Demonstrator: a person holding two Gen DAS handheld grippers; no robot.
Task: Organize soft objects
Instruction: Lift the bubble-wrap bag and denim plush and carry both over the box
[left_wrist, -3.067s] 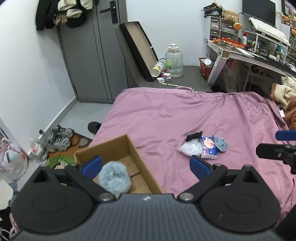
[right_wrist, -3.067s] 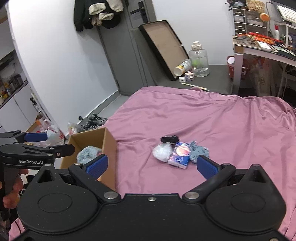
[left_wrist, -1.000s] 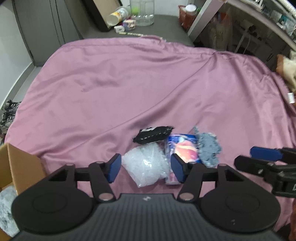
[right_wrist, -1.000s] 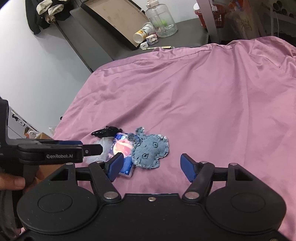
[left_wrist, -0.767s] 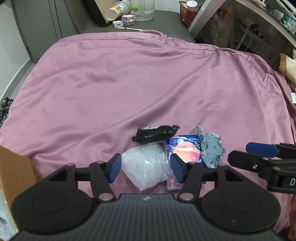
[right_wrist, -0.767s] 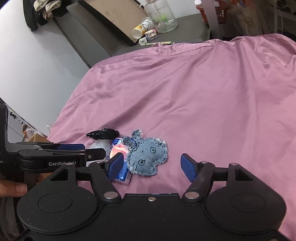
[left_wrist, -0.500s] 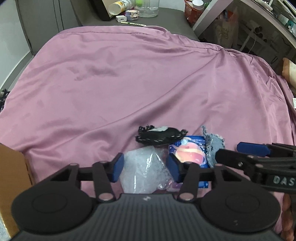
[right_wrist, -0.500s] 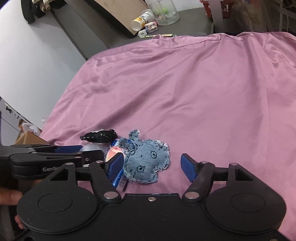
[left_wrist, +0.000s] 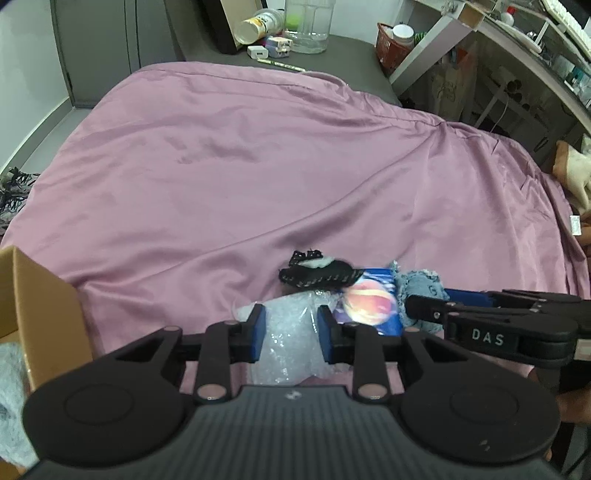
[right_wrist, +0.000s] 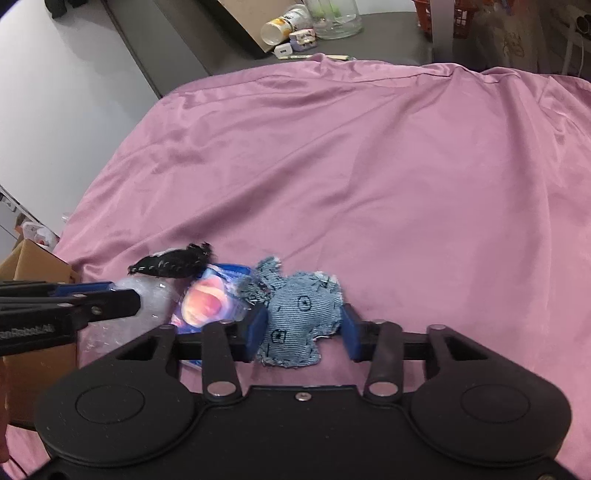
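Observation:
A small pile of soft objects lies on the purple bedsheet (left_wrist: 258, 166). My left gripper (left_wrist: 290, 334) has its pads on both sides of a clear crinkly plastic bag (left_wrist: 291, 343). My right gripper (right_wrist: 301, 328) has closed in around a blue denim stuffed toy (right_wrist: 301, 310), pads at its sides. Between them lie a blue tissue pack with an orange print (left_wrist: 369, 306) (right_wrist: 207, 301) and a black stitched pouch (left_wrist: 317, 275) (right_wrist: 170, 266). The right gripper shows in the left wrist view (left_wrist: 424, 308); the left gripper shows in the right wrist view (right_wrist: 122, 295).
A cardboard box (left_wrist: 40, 295) holding a fluffy light-blue item (left_wrist: 11, 398) stands at the bed's left edge. Beyond the bed are a grey bench with a water jug (left_wrist: 308, 22), a cup and small boxes, and a cluttered desk (left_wrist: 517, 48) at the right.
Both grippers moved down and forward onto the pile and narrowed. The left now brackets the plastic bag; the right now brackets the denim toy.

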